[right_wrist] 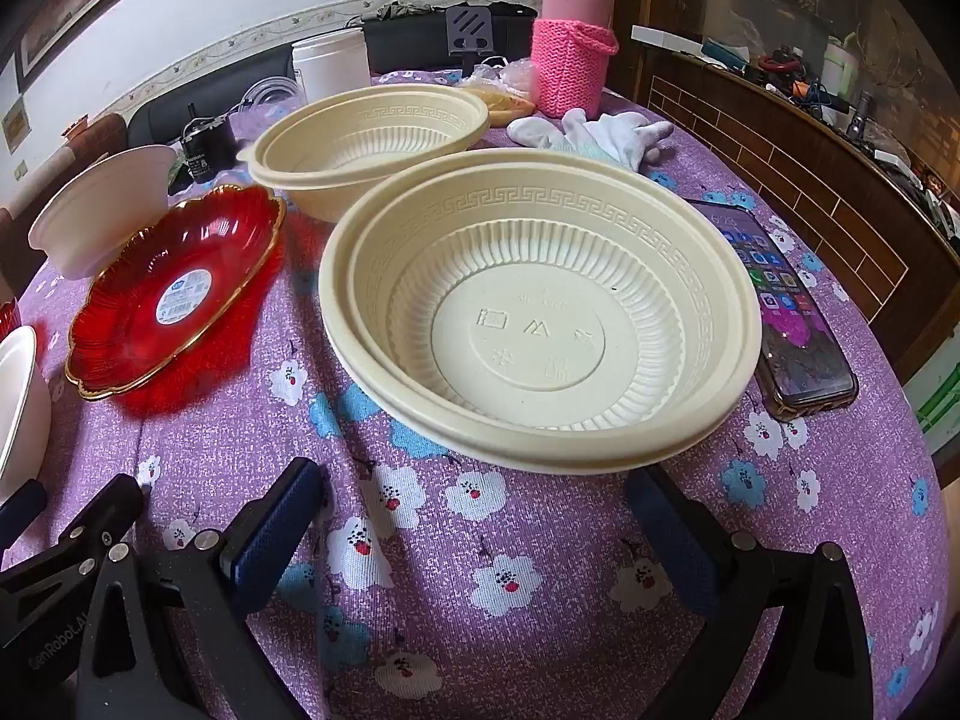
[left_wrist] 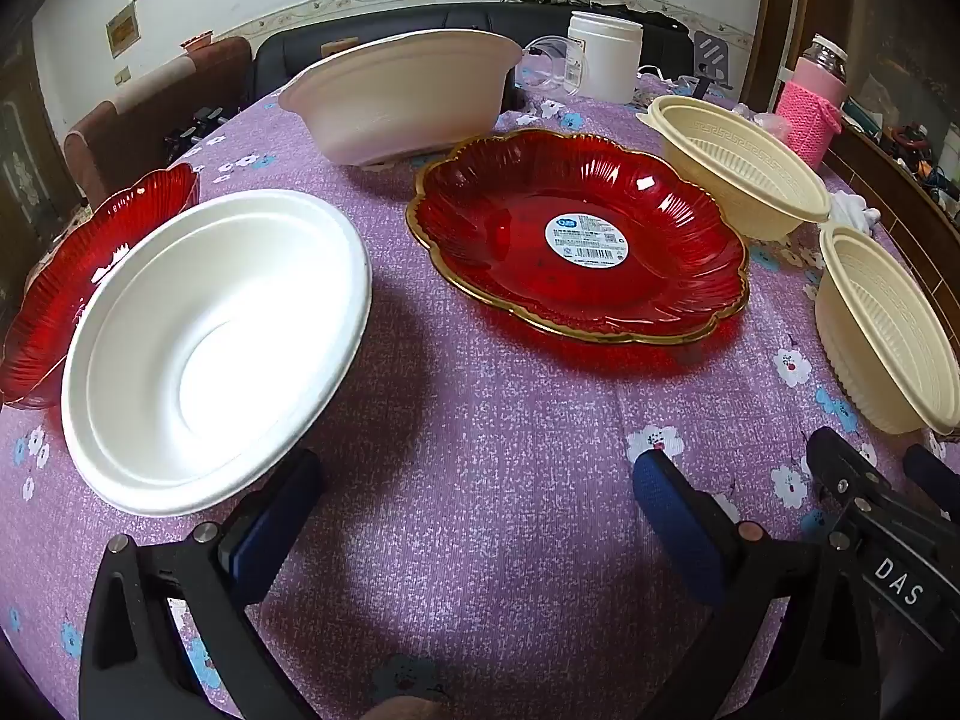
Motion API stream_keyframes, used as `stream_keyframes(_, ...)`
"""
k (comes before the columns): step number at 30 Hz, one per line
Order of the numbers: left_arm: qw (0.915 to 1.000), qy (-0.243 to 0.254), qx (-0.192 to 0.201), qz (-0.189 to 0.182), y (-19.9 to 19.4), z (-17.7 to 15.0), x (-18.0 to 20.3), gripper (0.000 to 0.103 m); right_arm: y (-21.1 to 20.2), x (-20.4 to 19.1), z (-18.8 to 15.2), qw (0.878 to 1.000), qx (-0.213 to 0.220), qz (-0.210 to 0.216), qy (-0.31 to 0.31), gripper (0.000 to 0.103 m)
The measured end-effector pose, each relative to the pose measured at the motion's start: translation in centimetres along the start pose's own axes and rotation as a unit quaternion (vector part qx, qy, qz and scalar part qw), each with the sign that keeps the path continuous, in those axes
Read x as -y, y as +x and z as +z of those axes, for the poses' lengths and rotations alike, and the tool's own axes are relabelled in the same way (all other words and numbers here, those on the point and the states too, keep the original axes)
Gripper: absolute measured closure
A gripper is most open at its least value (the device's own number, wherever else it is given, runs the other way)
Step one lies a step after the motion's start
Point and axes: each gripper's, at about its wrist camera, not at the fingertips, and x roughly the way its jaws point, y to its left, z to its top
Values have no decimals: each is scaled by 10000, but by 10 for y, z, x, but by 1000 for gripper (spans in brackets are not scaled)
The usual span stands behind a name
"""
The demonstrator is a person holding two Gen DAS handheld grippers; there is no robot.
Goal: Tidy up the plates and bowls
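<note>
1. The second red plate (left_wrist: 90,276) is mostly covered by the white bowl (left_wrist: 216,348) in the left wrist view.
2. Sticker (left_wrist: 586,236) text on the middle red plate (left_wrist: 576,234) is too small to read.
3. The phone (right_wrist: 786,312) is partly tucked behind the cream bowl (right_wrist: 540,306), I think.
</note>
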Motion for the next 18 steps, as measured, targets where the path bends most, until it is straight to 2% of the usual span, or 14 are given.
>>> stream_keyframes(18, 10000, 11, -1, 17, 0, 0, 0, 0, 2, -2, 1, 10000, 1, -7, -3, 1)
